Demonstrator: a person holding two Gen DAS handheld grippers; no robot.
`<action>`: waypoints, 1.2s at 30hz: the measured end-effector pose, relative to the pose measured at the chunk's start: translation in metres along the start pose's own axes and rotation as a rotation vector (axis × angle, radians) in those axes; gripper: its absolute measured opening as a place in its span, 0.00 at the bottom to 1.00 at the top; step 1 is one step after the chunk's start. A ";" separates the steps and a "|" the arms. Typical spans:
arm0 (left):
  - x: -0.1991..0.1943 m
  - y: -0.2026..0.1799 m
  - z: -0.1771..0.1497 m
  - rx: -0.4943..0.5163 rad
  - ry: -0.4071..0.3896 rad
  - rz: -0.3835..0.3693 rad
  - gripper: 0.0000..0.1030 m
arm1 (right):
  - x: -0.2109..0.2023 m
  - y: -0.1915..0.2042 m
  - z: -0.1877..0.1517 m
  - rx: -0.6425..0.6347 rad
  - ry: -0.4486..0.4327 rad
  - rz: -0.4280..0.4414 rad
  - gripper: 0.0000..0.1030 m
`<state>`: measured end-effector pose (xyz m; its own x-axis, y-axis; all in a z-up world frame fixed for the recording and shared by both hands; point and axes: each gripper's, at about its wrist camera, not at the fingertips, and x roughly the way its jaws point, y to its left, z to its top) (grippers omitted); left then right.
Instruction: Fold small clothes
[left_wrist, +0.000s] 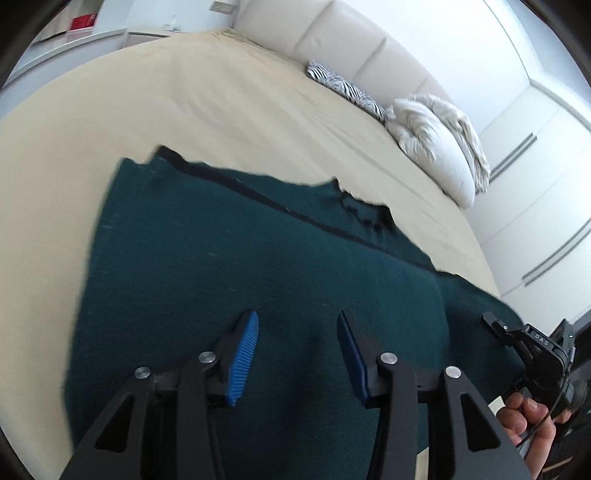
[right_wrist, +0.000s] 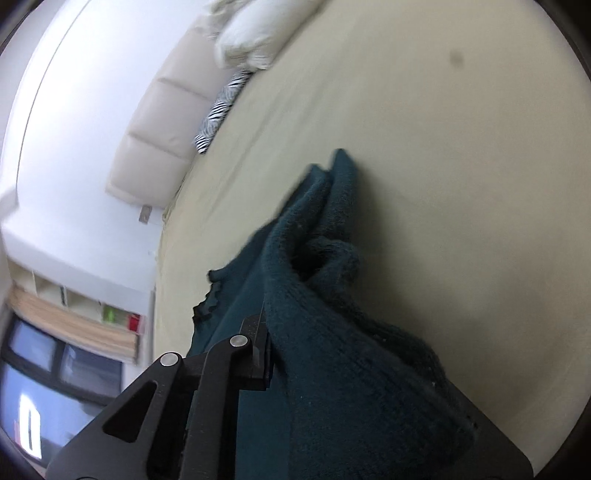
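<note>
Presently mid-fold: right gripper (right_wrist: 269, 332) clamped on dark green knit garment (left_wrist: 229, 251), left gripper (left_wrist: 297, 354) agape, empty; next, carry edge across

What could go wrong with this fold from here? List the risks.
1. The right gripper is shut on a bunched wad of the green garment; lifting may drag in extra layers and crease the fold.
2. The left gripper hangs over the cloth with jaws open and nothing between them, so that side is unpinned and may slide on the beige bedcover.
3. The black trim already looks rumpled.
</note>
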<state>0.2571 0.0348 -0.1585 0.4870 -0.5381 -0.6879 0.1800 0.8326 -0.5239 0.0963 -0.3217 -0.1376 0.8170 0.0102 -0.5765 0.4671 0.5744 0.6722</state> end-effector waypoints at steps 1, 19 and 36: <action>-0.007 0.008 0.002 -0.034 -0.014 -0.022 0.47 | 0.002 0.018 -0.005 -0.061 -0.003 -0.006 0.13; 0.028 0.007 0.027 -0.219 0.163 -0.168 0.79 | 0.036 0.138 -0.175 -0.964 0.214 -0.020 0.15; 0.039 0.008 0.045 -0.170 0.234 -0.121 0.14 | -0.069 0.151 -0.297 -1.577 -0.109 -0.015 0.10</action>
<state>0.3162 0.0259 -0.1671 0.2570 -0.6639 -0.7023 0.0693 0.7375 -0.6718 0.0101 0.0076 -0.1345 0.8678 -0.0199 -0.4965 -0.2744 0.8138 -0.5122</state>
